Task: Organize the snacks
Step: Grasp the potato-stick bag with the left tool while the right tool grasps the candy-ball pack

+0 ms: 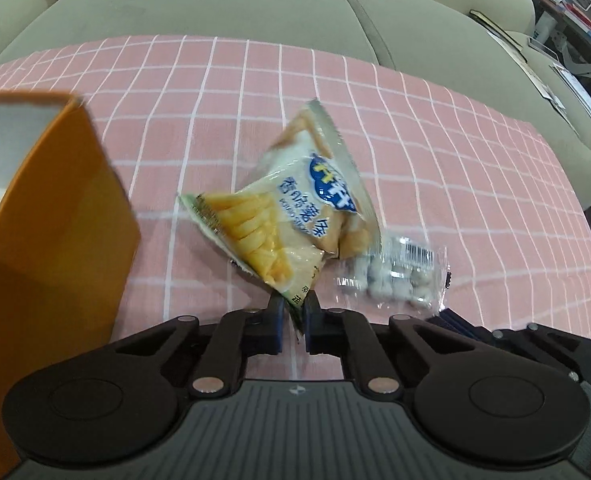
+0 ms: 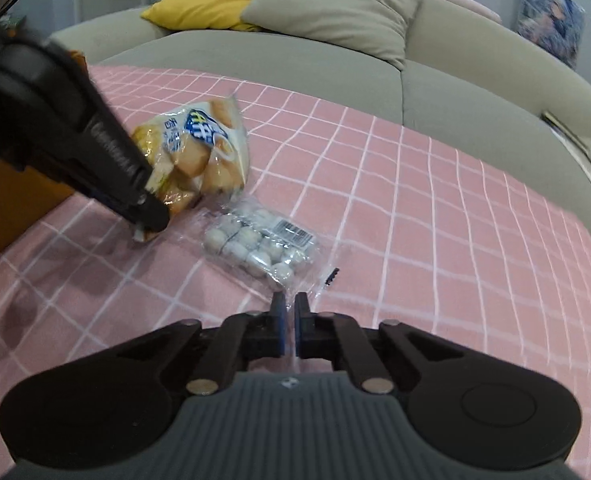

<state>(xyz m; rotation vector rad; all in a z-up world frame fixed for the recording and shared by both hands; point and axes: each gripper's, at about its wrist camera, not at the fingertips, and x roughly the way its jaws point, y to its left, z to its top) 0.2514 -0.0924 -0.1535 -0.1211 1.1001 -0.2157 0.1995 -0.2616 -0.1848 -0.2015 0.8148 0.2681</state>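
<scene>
I see a pink checked cloth [image 1: 415, 140] covering the surface. A clear bag of white balls [image 2: 259, 248] lies flat on it. Just beside that bag: a yellow snack bag [image 1: 291, 208], tilted. Further left of it: an orange box [image 1: 55, 220].

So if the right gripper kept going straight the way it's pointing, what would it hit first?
Most likely the clear bag of white balls: the right gripper is shut at that bag's near edge and points along it. Beyond lies the pink checked cloth.

two snack packets [image 1: 295, 208] [image 2: 261, 246], one orange box [image 1: 55, 216]
</scene>
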